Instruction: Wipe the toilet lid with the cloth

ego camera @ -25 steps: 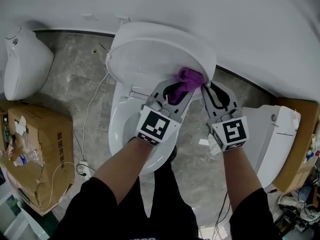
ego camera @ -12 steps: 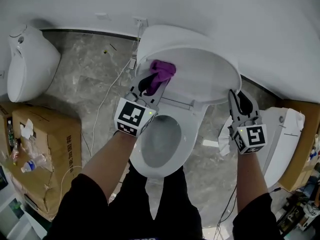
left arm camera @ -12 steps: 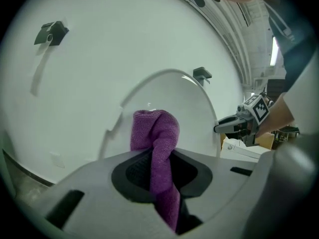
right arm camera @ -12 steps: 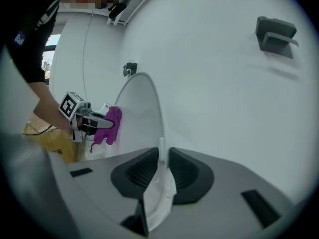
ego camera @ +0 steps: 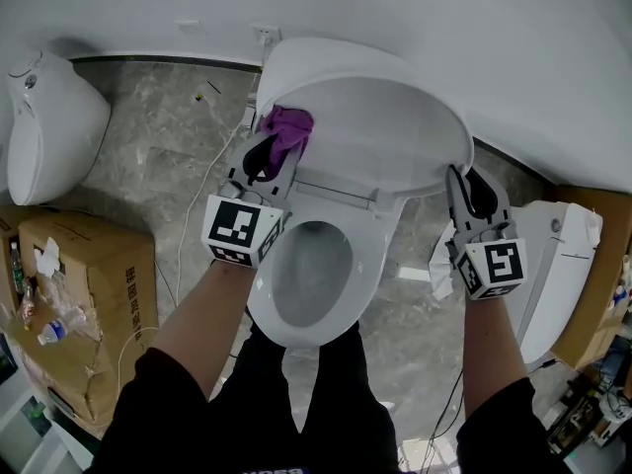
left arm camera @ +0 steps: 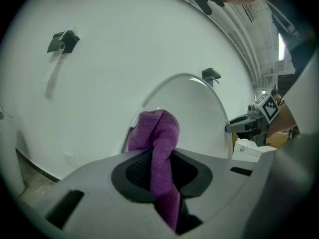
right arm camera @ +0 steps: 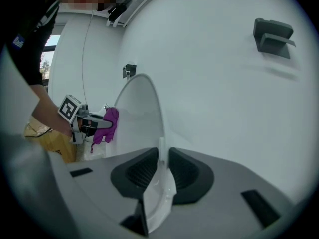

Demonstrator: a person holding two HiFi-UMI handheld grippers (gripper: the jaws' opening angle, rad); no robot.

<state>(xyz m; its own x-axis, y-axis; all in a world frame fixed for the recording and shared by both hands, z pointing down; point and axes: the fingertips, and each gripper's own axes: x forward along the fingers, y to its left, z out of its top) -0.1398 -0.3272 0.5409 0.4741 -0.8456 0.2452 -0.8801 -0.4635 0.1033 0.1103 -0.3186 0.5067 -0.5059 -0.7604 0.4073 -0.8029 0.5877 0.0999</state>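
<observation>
The white toilet lid [ego camera: 380,131] stands raised above the bowl [ego camera: 311,275]. My left gripper [ego camera: 275,148] is shut on a purple cloth [ego camera: 287,126], which presses against the lid's inner face at its left edge. In the left gripper view the cloth [left arm camera: 159,133] sticks up between the jaws in front of the lid [left arm camera: 199,116]. My right gripper [ego camera: 464,184] is shut on the lid's right rim. The right gripper view shows that rim [right arm camera: 160,156] pinched between the jaws, with the cloth [right arm camera: 110,123] at the lid's far side.
A second white fixture [ego camera: 47,126] stands on the floor at the left. Below it is a cardboard box [ego camera: 94,294] with bottles beside it. Another white toilet [ego camera: 553,270] is close on the right. A cable [ego camera: 197,210] runs over the grey floor left of the bowl.
The left gripper has carried the cloth across the lid from its right side to its left edge. The right gripper stays clamped on the right rim.
</observation>
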